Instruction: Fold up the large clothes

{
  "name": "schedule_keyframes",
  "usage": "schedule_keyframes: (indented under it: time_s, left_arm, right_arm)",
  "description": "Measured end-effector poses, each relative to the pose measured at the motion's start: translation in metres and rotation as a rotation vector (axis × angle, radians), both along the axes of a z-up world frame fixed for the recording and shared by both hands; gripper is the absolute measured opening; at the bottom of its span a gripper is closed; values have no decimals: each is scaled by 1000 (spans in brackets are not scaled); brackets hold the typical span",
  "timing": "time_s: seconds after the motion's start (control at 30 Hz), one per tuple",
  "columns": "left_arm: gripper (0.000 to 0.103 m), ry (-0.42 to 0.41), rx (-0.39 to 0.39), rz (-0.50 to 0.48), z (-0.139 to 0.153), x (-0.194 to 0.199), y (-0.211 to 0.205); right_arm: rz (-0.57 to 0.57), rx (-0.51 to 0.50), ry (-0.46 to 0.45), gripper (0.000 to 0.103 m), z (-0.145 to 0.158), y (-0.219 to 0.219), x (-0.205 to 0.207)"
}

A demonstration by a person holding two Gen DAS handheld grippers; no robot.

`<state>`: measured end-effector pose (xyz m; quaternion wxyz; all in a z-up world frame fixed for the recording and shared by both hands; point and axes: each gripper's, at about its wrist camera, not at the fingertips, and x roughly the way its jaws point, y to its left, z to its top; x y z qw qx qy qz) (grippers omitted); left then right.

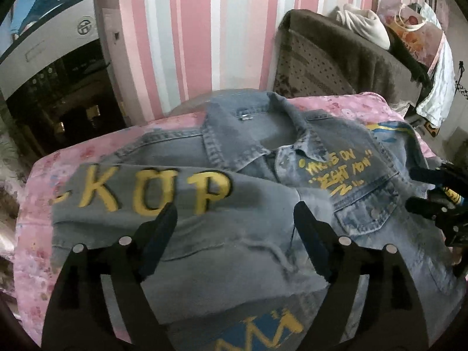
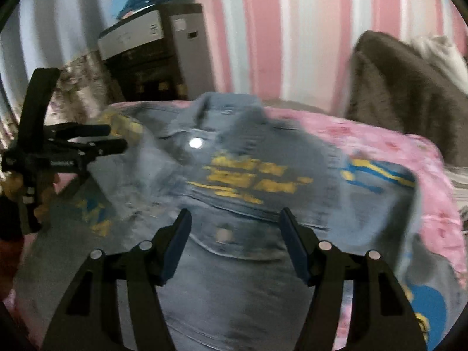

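Left gripper (image 1: 235, 219) spread over folded sleeve (image 1: 175, 204), holding nothing — right gripper (image 2: 235, 225) spread too, hovering above jacket (image 2: 234, 278), probably lining up next fold.

I see a grey-blue denim jacket (image 1: 263, 181) with yellow lettering. Pink floral bedspread (image 1: 38, 204). Pink-and-white striped wall (image 1: 204, 29) behind.

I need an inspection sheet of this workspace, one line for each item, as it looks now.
Surface: pink floral cover under the garment.
Job's things: denim jacket lying spread out, one sleeve with yellow letters folded across it.
Clutter: nothing seen on the cover.
Grippers: left tool open above the jacket, holding nothing; right tool open, holding nothing.
Cables: nothing seen.
Surroundings: striped wall, brown blanket, dark cabinet.
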<state>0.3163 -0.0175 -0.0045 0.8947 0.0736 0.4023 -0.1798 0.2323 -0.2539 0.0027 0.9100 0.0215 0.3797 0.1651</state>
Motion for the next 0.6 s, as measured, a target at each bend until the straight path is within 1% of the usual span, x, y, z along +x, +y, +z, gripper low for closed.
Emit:
schedule_keyframes:
  time_s: [0.1,0.2,0.27,0.37,0.4,0.43,0.47,0.5,0.53,0.6]
  left_arm:
    - [84,-16,5,15,4,-4,16]
    - [88,-57,41,57,7,-6,34]
    - [88,-68,58,81,8,-5,47]
    - [89,-70,38,123,9,-4,70]
    - [89,-76,32,142,10,-4,81]
    - [89,-81,29,156,10,-4,87]
    - [90,-83,25,170,10,-3,93]
    - [90,-84,19,185,11,-3,99]
    - [90,-86,12,195,11,-3,105]
    - [91,-94,-1,219,14,-3,114]
  right_arm:
    - [66,26,24,63,0,23,13]
    - [112,40,65,63,-7,48,32]
    - [131,43,92,63,-14,62,44]
    - [150,84,132,62,-28,77,59]
    - [159,98,130,59,-31,81,61]
    - [168,103,120,54,-33,86,63]
    - [176,82,103,38,-33,93,63]
    - [188,62,92,1,-33,97,62]
    - [199,35,78,3,-31,103,61]
    - [182,-21,2,3,-16,104,53]
